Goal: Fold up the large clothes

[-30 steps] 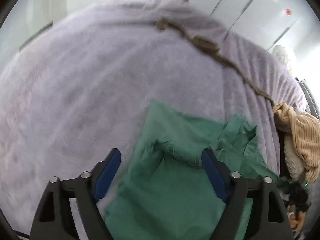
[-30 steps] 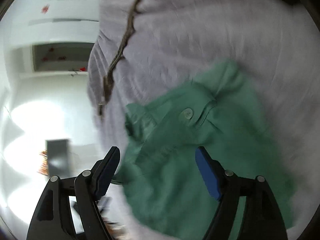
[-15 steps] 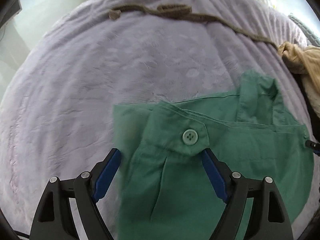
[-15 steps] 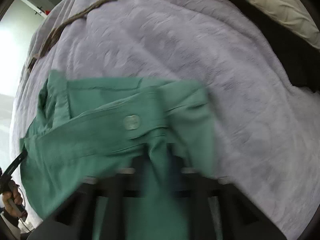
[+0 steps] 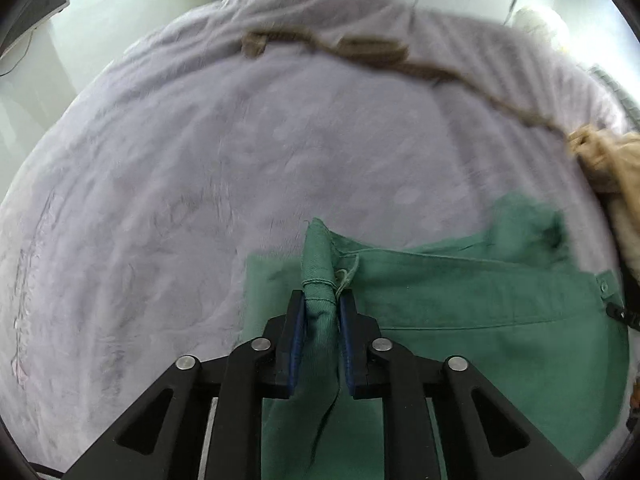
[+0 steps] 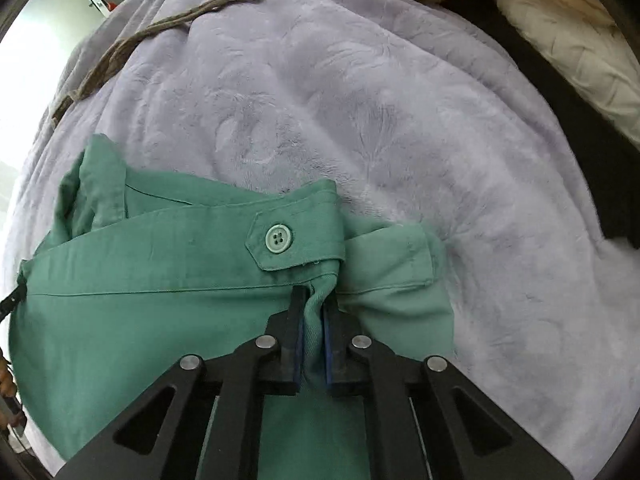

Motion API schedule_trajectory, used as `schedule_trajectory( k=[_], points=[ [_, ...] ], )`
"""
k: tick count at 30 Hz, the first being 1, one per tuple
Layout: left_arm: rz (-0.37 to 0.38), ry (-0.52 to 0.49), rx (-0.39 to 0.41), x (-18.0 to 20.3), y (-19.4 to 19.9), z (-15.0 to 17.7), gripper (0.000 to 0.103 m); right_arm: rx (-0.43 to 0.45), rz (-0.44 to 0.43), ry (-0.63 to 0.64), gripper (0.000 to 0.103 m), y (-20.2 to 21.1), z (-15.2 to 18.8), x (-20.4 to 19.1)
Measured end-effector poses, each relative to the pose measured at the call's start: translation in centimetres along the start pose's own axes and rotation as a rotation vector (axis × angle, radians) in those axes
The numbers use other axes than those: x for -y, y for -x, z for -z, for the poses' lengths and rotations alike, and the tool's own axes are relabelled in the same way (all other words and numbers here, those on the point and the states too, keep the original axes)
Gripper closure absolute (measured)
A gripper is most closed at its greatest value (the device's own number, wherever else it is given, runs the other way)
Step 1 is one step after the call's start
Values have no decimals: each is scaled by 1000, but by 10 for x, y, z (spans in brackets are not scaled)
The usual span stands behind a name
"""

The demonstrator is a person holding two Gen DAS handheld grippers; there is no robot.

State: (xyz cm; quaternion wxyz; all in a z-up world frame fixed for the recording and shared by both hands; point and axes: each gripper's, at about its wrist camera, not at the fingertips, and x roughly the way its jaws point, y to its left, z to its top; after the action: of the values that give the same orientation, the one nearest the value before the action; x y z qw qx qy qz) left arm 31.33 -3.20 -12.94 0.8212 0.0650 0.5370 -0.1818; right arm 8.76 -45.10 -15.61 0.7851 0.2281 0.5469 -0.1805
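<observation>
A green buttoned garment (image 5: 480, 312) lies on a lilac plush blanket (image 5: 200, 168). My left gripper (image 5: 320, 304) is shut on a bunched fold at the garment's left edge. In the right wrist view the same garment (image 6: 140, 280) shows a tab with a green button (image 6: 279, 239). My right gripper (image 6: 315, 300) is shut on a pinch of cloth just below that tab, near the garment's right end. Both grippers hold the waistband edge close to the blanket (image 6: 360, 100).
A brown knitted belt (image 5: 380, 54) trails across the far side of the blanket; it also shows in the right wrist view (image 6: 168, 24). A tan knitted garment (image 5: 612, 168) is heaped at the right edge. A cream quilted item (image 6: 568, 32) lies at the far right.
Both grippers were open over the garment; now each has shut on a fold of the green cloth. The garment has spread flatter on the blanket.
</observation>
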Motion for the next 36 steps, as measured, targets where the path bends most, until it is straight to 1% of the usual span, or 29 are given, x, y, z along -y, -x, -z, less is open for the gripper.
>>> schedule_trajectory(
  k=[1, 2, 3, 4, 5, 6, 7, 8, 10, 11, 12, 15, 16, 17, 18, 19, 20, 21, 22, 24, 25, 28, 29, 30, 31, 33, 34, 35, 36],
  points=[
    [-27, -1, -9, 2, -8, 3, 74, 6, -10, -10, 91, 2, 1, 3],
    [-43, -4, -4, 3, -12, 5, 72, 1, -17, -28, 86, 6, 2, 8],
    [-56, -6, 5, 4, -12, 6, 65, -11, -18, -49, 82, 12, 3, 14],
    [-74, -10, 11, 3, -10, 7, 50, -23, -7, -86, 76, 21, 4, 23],
    [-108, -10, 17, 1, -6, 6, 39, -16, 4, -110, 75, 32, 6, 29],
    [-149, -6, 28, -3, 2, 5, 23, 1, 13, -123, 75, 47, 11, 32],
    [-153, 1, 41, -10, 10, 4, 21, 19, 11, -122, 76, 61, 16, 34],
    [-133, 11, 51, -18, 22, 4, 21, 35, -8, -107, 78, 76, 22, 32],
    [-135, 35, 65, -31, 45, 5, 21, 54, -61, -58, 85, 100, 42, 18],
    [-126, 38, 77, -35, 59, 9, 21, 49, -95, -36, 86, 106, 50, 8],
    [-109, 32, 80, -38, 70, 14, 21, 34, -154, -8, 86, 110, 63, -5],
    [-44, -16, 66, -28, 90, 38, 21, -30, -286, 52, 86, 105, 97, -44],
    [-13, -28, 53, -21, 92, 46, 22, -58, -316, 66, 86, 98, 109, -57],
    [32, -36, 28, -10, 90, 59, 22, -86, -325, 82, 86, 87, 120, -71],
    [56, -40, 13, -3, 89, 65, 33, -111, -320, 93, 86, 76, 128, -79],
    [78, -45, -7, 6, 84, 75, 49, -133, -310, 101, 86, 65, 136, -84],
    [92, -45, -41, 15, 75, 86, 53, -142, -291, 106, 90, 57, 143, -83],
    [98, -41, -70, 22, 63, 94, 62, -139, -289, 104, 92, 55, 145, -78],
    [95, -38, -94, 24, 53, 101, 67, -135, -302, 90, 97, 56, 148, -68],
    [64, -37, -126, 22, 39, 116, 67, -113, -276, 53, 97, 65, 145, -40],
    [67, -31, -127, 16, 39, 121, 67, -95, -239, 37, 97, 71, 142, -24],
    [96, -13, -117, -6, 50, 125, 67, -75, -78, -51, 97, 83, 142, 36],
    [100, -9, -112, -14, 55, 124, 67, -74, -43, -100, 100, 85, 143, 60],
    [89, -6, -106, -21, 58, 126, 67, -74, -34, -134, 103, 86, 146, 77],
    [80, -3, -99, -26, 61, 126, 67, -84, -36, -168, 103, 82, 149, 96],
    [79, -1, -94, -35, 59, 128, 68, -93, -57, -208, 103, 80, 153, 110],
    [69, -9, -95, -37, 55, 130, 71, -93, -49, -218, 103, 83, 154, 110],
    [17, -31, -97, -38, 51, 133, 71, -93, -31, -215, 103, 86, 153, 107],
    [-46, -47, -103, -43, 49, 136, 69, -90, -5, -201, 103, 93, 152, 102]
  ],
)
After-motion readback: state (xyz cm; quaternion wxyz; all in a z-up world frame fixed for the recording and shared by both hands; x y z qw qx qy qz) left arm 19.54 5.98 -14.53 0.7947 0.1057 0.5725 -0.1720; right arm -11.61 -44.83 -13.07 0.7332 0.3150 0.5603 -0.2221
